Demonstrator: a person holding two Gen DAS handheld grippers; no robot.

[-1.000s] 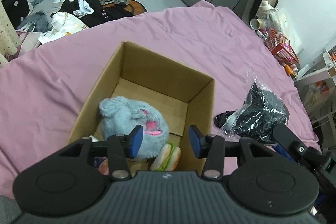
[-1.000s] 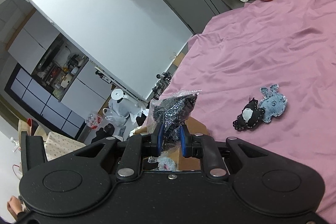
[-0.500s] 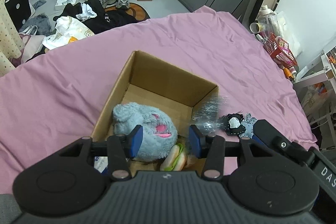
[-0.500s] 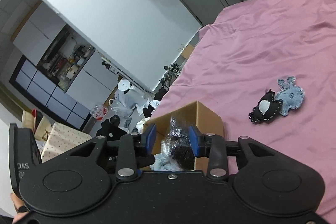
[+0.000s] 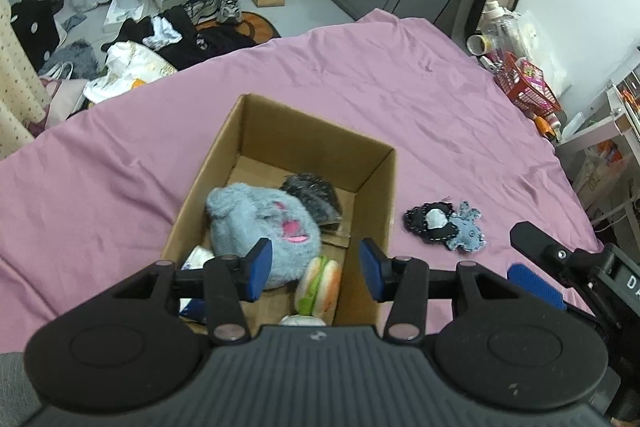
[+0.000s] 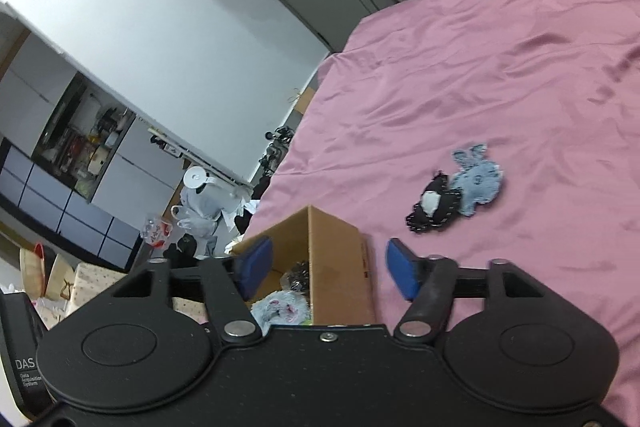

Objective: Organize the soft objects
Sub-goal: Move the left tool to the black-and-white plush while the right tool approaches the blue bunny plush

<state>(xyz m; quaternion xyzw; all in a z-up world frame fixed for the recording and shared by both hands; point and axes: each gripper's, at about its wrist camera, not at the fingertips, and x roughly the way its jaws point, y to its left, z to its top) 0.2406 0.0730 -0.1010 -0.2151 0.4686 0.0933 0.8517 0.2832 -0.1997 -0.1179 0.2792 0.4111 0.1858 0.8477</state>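
Cardboard box (image 5: 372, 183), brown and open-topped, sits on the pink bedsheet (image 5: 120, 195) near the bed's near edge, and it is filling up. Inside lies a fluffy grey-blue plush toy with a pink mouth (image 5: 260, 223), and just behind it, against the far right corner, a dark item in a clear crinkly plastic bag (image 5: 312, 195). A small plush burger with a green layer (image 5: 320, 285) rests at the near right wall, touching the grey-blue plush. Something white (image 5: 198, 257) peeks out at the near left, too hidden to name.

Left tongs (image 5: 316, 269) hang over the box's near end, blue pads wide apart and holding nothing. Right tongs (image 6: 330, 269) hover beside the box's right wall, pads spread wide too, nothing between them.

Out on the sheet, right of the box and apart from it, two flat fabric toys lie touching: a black one with a white patch (image 5: 430, 223) and a light blue denim bunny (image 5: 466, 233). From the right wrist view the same pair shows, black one (image 6: 432, 207) and bunny (image 6: 478, 181), well beyond the box (image 6: 340, 267).

A red plastic basket (image 5: 524, 89) sits off the bed's far right corner.
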